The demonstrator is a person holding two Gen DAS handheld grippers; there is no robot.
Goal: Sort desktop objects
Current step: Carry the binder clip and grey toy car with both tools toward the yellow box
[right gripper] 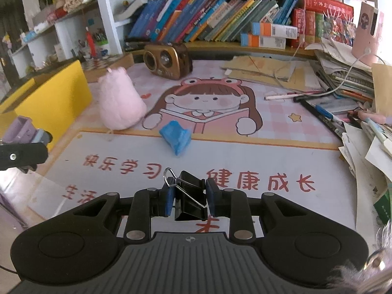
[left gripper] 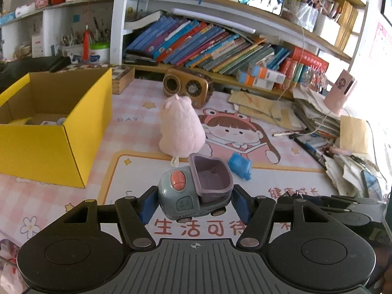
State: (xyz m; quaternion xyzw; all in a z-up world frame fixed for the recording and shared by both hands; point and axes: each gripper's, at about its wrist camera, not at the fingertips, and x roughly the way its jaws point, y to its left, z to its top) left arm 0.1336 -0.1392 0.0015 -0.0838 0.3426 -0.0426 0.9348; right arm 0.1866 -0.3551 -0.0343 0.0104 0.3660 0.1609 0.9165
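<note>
1. In my left gripper (left gripper: 194, 202) I have the toy truck (left gripper: 194, 191): grey-blue cab with a pink button on top and a purple tipper bed. The blue pads press on its two sides, and it is lifted clear of the desk mat (left gripper: 281, 178).
2. In my right gripper (right gripper: 187, 197) I have a black binder clip (right gripper: 189, 199), jaws closed tight on it, one wire handle sticking up to the left, the other folded across the clip body.
3. Just beyond the truck in the left wrist view I see a pink plush toy (left gripper: 180, 125) sitting upright on the mat, and to its right a small crumpled blue object (left gripper: 240, 165) lying flat; I cannot tell what it is.
4. To the left stands an open yellow cardboard box (left gripper: 52, 144), with a few small things in its bottom that I cannot make out.
5. Behind the plush there is a brown retro-style radio (left gripper: 187, 88) at the back edge of the mat.
6. On the right I see loose pens (right gripper: 325, 115) and stacked papers (right gripper: 343, 73), with a pink desk lamp (right gripper: 368, 31) above them.
7. Rows of leaning books (right gripper: 196, 17) fill the shelf at the back.
</note>
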